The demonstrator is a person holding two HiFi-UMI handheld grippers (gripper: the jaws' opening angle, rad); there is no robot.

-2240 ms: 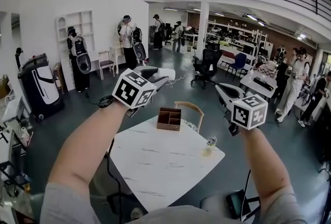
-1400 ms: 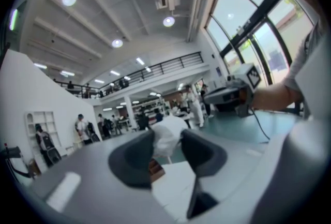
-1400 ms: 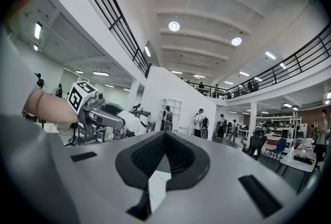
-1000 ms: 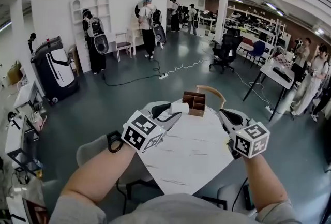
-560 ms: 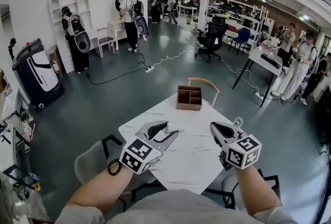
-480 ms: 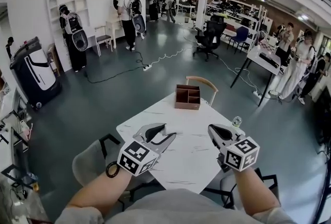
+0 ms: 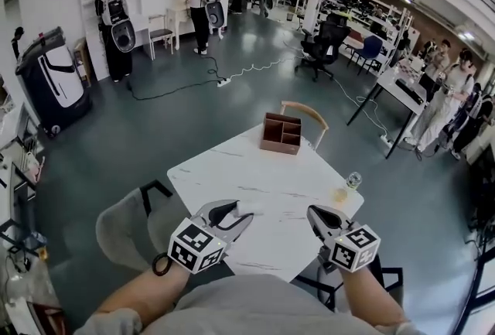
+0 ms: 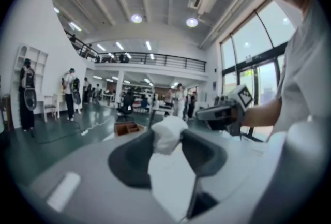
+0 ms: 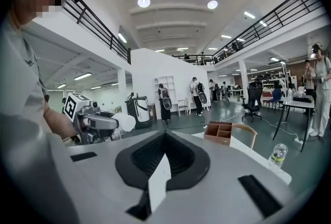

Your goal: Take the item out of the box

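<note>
Counter: the white marble-patterned counter [image 7: 255, 179] lies ahead of and beneath both claws. Its near edge is under their tips.

Grey chair: a grey padded chair [image 7: 124, 229] sits to the left of the left claw and lower than it, beside the counter's near-left side.

Wooden chair: a light wooden chair with a curved back [image 7: 307, 112] stands far ahead of the claws. It is just behind the counter's far edge and the box.

Box: the brown wooden box with open compartments [image 7: 280, 134] stands upright at the counter's far edge, well apart from both claws and straight ahead of them. In the right gripper view it appears ahead and a little to the right of the right claw.

Left claw: the left claw [image 8: 168, 136] is held over the counter's near edge and points toward the box. Its dark pads [image 8: 132, 158] are pinched on the white item.

Right claw: the right claw [image 9: 165, 136] is level with the left one and to its right, near it but not touching. Its jaws are brought together at the tips with nothing between them.

Bottle: a small clear plastic bottle [image 7: 350, 183] stands upright near the counter's right edge, ahead and to the right of the right claw.

Item: the crumpled white item [image 8: 166, 129] is out of the box, gripped at the left claw's tips. From the right gripper view it looks like a pale round lump [image 9: 123, 122].
</note>
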